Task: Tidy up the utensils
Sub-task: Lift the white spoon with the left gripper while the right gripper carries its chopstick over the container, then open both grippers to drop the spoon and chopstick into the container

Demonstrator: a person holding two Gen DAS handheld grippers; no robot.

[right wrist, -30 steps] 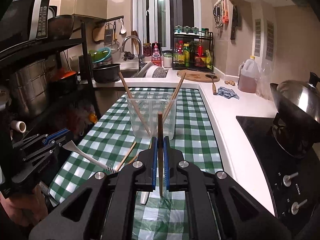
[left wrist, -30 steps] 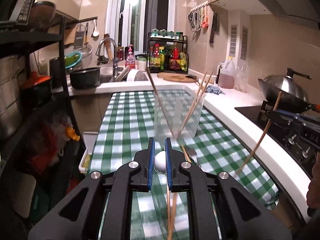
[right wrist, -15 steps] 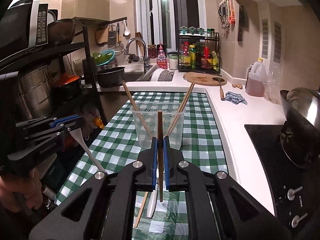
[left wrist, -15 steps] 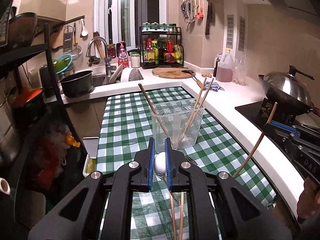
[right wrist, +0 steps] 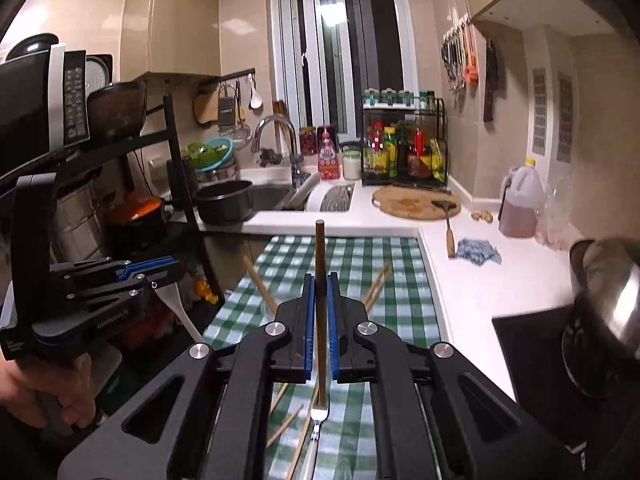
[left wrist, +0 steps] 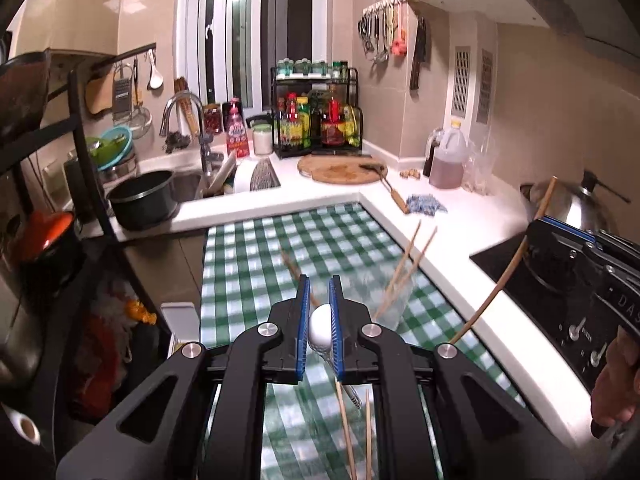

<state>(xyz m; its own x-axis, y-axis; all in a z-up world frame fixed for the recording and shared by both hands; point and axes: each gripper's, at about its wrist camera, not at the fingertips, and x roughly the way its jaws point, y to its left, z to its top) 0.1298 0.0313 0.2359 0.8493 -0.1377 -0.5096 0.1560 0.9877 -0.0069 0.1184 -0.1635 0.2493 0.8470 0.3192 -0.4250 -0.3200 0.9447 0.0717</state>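
Two grippers hung above the green-checked tabletop [left wrist: 248, 248]. The left gripper [left wrist: 319, 312] had its blue-padded fingers [left wrist: 303, 320] pinching a white plastic fork [left wrist: 320, 326] by its rounded handle end, the rest slanting down under the gripper. The right gripper [right wrist: 321, 300] had its fingers pinching a brown chopstick [right wrist: 320, 248], which stood nearly upright between the pads, its top poking above them. Ahead of both, a clear plastic cup [left wrist: 394, 300] stood on the cloth, blurred, with several chopsticks [left wrist: 408, 264] leaning in it. More chopsticks [left wrist: 346, 424] and a metal fork [right wrist: 318, 420] lay on the cloth below the grippers.
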